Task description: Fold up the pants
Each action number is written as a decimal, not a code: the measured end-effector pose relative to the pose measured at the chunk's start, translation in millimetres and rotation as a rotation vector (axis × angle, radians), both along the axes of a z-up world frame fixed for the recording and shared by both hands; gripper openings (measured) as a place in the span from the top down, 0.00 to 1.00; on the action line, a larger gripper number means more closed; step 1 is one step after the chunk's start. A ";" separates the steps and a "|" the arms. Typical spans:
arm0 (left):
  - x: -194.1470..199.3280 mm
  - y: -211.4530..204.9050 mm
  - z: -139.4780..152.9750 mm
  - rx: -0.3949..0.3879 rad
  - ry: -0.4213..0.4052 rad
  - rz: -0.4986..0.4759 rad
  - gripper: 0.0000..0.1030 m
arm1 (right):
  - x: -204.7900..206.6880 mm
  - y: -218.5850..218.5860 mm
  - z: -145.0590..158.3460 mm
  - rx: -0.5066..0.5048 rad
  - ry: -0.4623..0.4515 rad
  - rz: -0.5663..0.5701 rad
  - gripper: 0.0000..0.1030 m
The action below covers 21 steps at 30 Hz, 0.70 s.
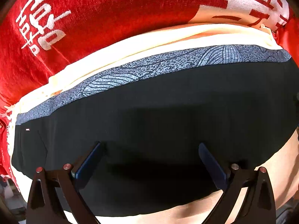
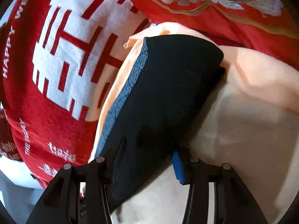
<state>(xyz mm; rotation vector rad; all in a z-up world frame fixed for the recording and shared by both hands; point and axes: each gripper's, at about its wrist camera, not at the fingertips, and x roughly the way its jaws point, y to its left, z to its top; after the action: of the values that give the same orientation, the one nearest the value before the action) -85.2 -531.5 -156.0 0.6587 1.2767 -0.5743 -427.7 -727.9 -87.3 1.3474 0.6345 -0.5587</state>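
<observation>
Black gripper fingers fill the bottom of both views. Left gripper [image 1: 149, 147] hangs over the dark pants [image 1: 158, 102] with jaws wide apart, nothing between them, probably lining up a grab. Right gripper [image 2: 147, 160] straddles the folded end, though I can't tell if it's pinching. Pants lie on a peach sheet [image 2: 233, 121] over a red blanket [image 1: 104, 13].

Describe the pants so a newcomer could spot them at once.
Start from the red blanket with white characters, then come down to the pale peach sheet lying on it. On that sheet sit the pants: the only black item, folded flat, with a blue-grey speckled band printed with fine lines along one edge.
</observation>
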 end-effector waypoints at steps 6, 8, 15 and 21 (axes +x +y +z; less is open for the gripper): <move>-3.5 5.4 0.7 -0.001 -0.006 -0.010 0.00 | 21.6 -16.8 -2.9 -0.013 -0.015 0.002 0.49; -6.8 1.7 4.2 0.014 -0.013 -0.027 0.01 | 26.9 -22.5 -4.6 0.034 0.012 0.010 0.57; -17.5 -23.3 48.9 -0.180 0.145 -0.015 0.27 | 31.3 -22.7 18.1 0.012 0.130 0.088 0.82; -50.2 -57.5 16.7 -0.259 0.315 -0.036 0.27 | 42.9 -16.8 40.0 -0.056 0.142 0.145 0.83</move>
<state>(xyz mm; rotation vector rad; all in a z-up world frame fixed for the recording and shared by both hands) -135.4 -589.0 -139.2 0.3848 1.4526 -0.8826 -384.8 -744.7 -47.3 1.2061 0.8197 -0.5537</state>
